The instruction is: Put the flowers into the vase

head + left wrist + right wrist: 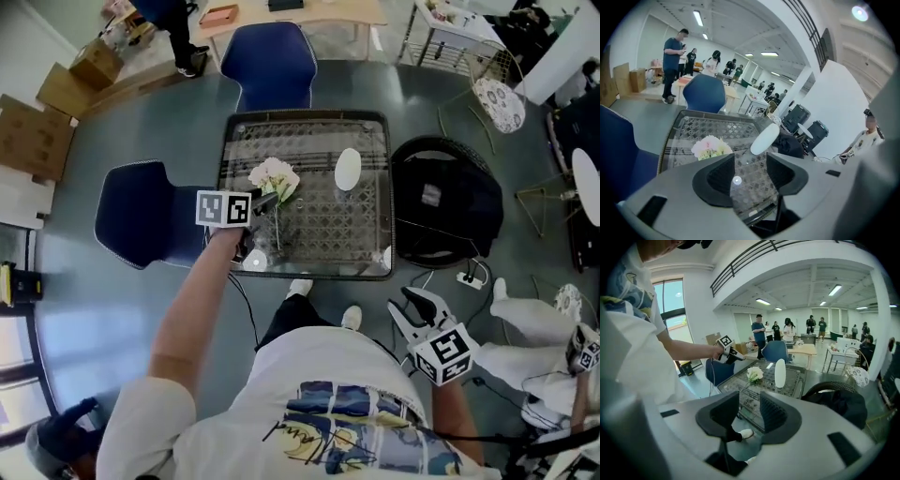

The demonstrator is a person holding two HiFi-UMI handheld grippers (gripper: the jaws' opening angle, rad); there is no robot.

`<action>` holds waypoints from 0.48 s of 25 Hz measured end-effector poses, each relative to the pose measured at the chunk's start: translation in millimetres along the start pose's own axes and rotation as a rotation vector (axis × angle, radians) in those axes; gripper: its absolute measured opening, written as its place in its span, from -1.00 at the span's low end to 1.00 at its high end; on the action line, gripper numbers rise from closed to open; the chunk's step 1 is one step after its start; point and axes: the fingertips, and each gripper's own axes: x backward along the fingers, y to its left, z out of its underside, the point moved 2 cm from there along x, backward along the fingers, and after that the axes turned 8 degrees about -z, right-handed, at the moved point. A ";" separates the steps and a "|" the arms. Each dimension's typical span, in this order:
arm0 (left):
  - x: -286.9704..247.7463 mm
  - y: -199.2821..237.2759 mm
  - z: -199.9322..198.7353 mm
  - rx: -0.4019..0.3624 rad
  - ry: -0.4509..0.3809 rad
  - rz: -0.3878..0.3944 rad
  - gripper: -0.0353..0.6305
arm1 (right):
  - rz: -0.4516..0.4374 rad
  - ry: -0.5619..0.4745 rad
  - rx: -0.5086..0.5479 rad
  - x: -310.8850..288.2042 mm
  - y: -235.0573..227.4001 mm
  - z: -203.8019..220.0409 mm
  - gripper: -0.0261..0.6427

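A bunch of pale pink and white flowers [274, 176] lies on the glass table [361, 258], its stem pointing toward the near edge. A white oval vase [348, 169] stands to the right of it. My left gripper [265, 200] hovers just by the stem, near the blooms, open with nothing between its pads. In the left gripper view the flowers [711, 146] and vase [765, 138] lie beyond the open left gripper [750, 176]. My right gripper [413, 307] hangs open off the table's near right corner. The right gripper view shows the right gripper [750, 411] empty, with flowers [754, 374] and vase [780, 373] far ahead.
Two blue chairs stand by the table, one at the far side [272, 56] and one at the left [150, 220]. A black bag [441, 202] rests on a round seat to the right. A small white disc [255, 261] lies near the table's front edge. People stand in the background.
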 end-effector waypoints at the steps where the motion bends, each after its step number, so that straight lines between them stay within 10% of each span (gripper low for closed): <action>1: -15.6 16.4 -10.1 0.013 0.023 -0.005 -0.29 | 0.021 -0.005 -0.019 -5.7 -0.8 -4.4 -0.55; 12: -153.1 132.2 -40.8 0.060 0.289 -0.052 0.01 | 0.212 0.014 -0.178 -59.7 14.0 -37.8 -0.55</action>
